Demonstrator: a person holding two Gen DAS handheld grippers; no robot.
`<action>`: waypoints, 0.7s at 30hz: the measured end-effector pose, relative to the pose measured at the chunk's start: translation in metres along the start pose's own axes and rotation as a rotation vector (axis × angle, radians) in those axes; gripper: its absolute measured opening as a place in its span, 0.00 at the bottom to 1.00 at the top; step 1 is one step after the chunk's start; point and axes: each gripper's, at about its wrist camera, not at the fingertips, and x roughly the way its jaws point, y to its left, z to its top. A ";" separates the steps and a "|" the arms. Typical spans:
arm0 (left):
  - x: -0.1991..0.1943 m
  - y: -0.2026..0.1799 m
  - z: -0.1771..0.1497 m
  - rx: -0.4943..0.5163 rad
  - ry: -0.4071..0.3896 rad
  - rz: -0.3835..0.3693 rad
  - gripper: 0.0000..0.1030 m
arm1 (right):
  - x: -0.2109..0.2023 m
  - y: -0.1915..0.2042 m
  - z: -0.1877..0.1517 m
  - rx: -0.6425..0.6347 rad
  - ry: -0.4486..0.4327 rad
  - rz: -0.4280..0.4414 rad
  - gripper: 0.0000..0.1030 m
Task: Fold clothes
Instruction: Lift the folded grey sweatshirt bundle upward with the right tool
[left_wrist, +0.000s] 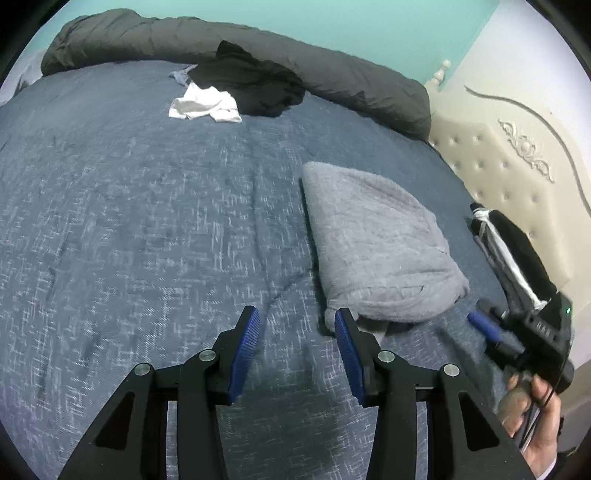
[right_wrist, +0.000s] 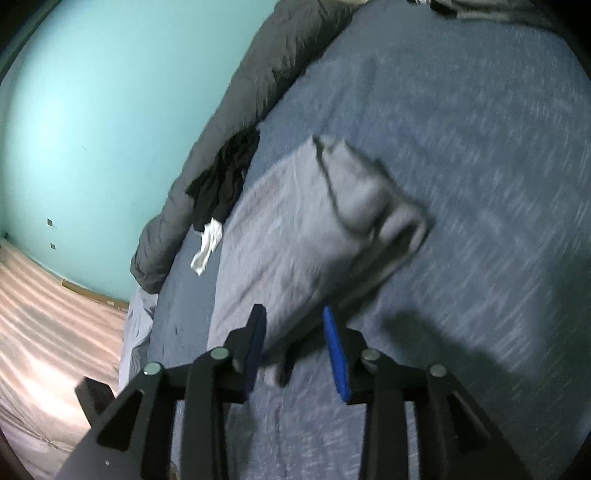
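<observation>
Left gripper (left_wrist: 297, 325) over the blue bedspread (left_wrist: 129, 229), jaws spread with nothing between them; the folded grey garment (left_wrist: 376, 247) lies just ahead and to its right, the near corner beside the right-hand pad. Right gripper (right_wrist: 293, 325), jaws parted, the garment's near edge (right_wrist: 295, 236) lying between the pads; blur hides whether they touch it. Beyond both tools, a white cloth (left_wrist: 205, 105) and black clothing (left_wrist: 255, 86) rest against a rolled dark duvet (left_wrist: 332, 70).
</observation>
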 end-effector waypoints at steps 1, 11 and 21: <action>-0.002 0.002 0.001 0.001 -0.009 -0.001 0.45 | 0.006 0.000 -0.004 0.018 0.015 0.015 0.44; -0.011 0.021 0.000 -0.012 -0.023 -0.015 0.45 | 0.041 0.013 -0.024 0.070 0.038 0.065 0.72; -0.016 0.031 0.005 -0.041 -0.038 -0.045 0.45 | 0.079 0.017 -0.014 0.133 0.028 -0.011 0.73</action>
